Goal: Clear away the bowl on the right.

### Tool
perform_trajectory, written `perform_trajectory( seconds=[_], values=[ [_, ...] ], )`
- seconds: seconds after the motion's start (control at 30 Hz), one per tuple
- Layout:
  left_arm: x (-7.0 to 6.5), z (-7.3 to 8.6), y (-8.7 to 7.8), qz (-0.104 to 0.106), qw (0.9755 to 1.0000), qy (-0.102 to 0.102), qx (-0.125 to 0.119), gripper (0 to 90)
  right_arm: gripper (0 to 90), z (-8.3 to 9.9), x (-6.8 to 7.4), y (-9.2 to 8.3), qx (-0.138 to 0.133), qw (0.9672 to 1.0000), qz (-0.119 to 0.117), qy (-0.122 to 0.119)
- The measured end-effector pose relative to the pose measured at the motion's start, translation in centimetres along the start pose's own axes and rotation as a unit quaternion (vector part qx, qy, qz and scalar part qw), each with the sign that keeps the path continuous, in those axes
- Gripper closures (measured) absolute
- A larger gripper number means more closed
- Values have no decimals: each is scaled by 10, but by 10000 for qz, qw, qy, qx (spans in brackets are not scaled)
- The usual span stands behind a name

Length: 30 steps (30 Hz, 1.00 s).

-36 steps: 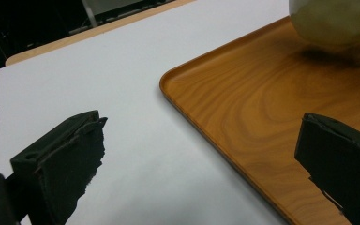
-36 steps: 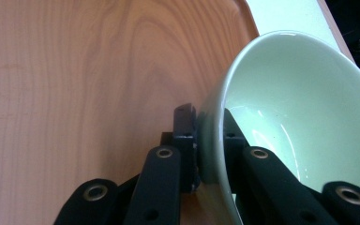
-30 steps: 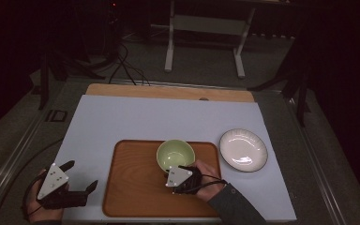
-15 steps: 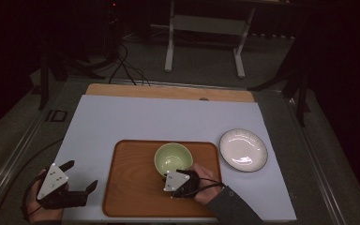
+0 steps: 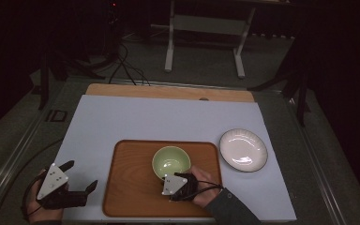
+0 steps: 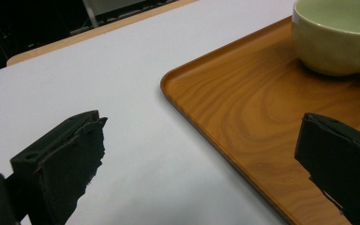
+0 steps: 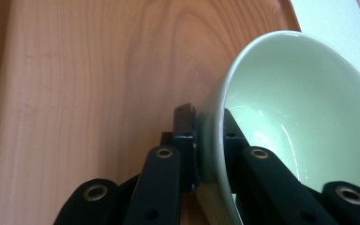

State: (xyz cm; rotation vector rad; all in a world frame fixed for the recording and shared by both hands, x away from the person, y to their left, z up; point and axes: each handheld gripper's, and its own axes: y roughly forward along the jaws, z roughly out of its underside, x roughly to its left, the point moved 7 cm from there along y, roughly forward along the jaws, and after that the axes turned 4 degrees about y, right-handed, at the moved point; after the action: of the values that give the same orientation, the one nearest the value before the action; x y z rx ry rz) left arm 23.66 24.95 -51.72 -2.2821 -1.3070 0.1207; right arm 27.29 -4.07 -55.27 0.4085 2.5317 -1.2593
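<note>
1. At the left edge of the tabletop we hold our left gripper just off the tray's left rim, jaws wide apart and holding nothing; in the left gripper view one jaw stands over the white surface and the other over the tray.
2. In the middle, the green bowl sits inside the wooden tray, toward its far right part. Our right gripper is clamped on the bowl's near rim, one jaw inside and one outside, as the right gripper view shows on the bowl.
3. At the right, the white plate lies on the tabletop beside the tray, untouched.
4. We judge the grasp done; lifting or shifting the bowl is what remains.
5. Compared with a second ago, the bowl and right gripper have shifted slightly leftward and nearer; the left gripper has barely moved.
</note>
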Motion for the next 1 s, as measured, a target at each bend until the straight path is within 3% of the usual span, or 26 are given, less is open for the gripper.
perform_trajectory(
  seconds=[1.0],
  values=[
    [0,0,0,-4,10000,-1,7,15,822,-4,13,4,-61,9997,-234,-80]
  ],
)
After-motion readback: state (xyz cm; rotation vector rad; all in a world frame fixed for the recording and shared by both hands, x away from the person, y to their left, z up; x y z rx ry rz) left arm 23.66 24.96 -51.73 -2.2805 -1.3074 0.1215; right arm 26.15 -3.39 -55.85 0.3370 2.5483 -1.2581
